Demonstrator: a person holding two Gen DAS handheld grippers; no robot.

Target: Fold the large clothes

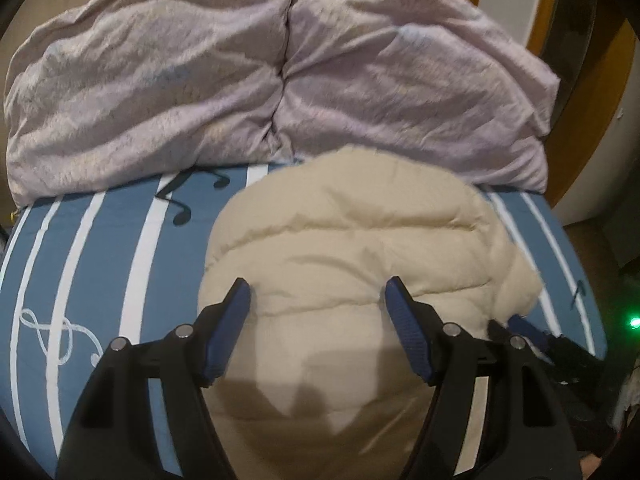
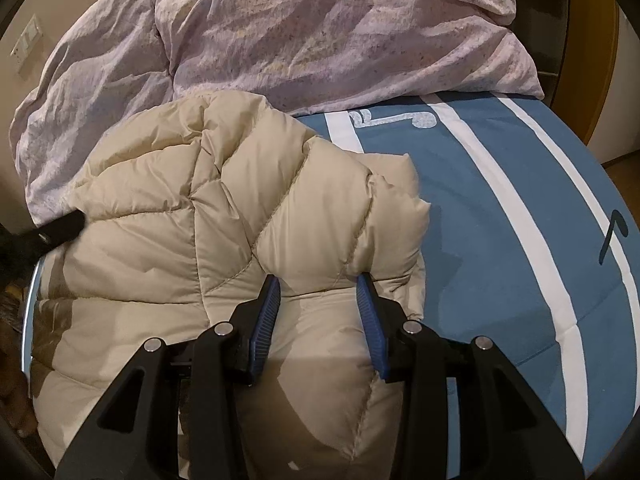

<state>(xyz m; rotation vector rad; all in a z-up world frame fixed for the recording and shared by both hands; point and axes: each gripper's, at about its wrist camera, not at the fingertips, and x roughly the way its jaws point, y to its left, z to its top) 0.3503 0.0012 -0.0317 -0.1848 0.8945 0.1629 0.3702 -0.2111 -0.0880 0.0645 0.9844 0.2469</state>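
A beige quilted puffer jacket (image 1: 344, 236) lies bunched on the blue striped bed sheet (image 1: 120, 248); it also shows in the right wrist view (image 2: 224, 208). My left gripper (image 1: 318, 292) is open, its blue pads spread just above the jacket's middle, holding nothing. My right gripper (image 2: 318, 286) is open over the jacket's right part, with a puffy fold bulging between its pads but not clamped. The other gripper's tip (image 1: 524, 328) shows at the jacket's right edge in the left wrist view, and a black tip (image 2: 60, 228) at its left edge in the right wrist view.
A crumpled lilac duvet (image 1: 280, 72) is piled across the far side of the bed, touching the jacket's far edge; it also shows in the right wrist view (image 2: 320, 28). The bed sheet (image 2: 500, 208) with white stripes and music notes extends right. Wooden furniture (image 1: 576, 92) stands beyond the bed.
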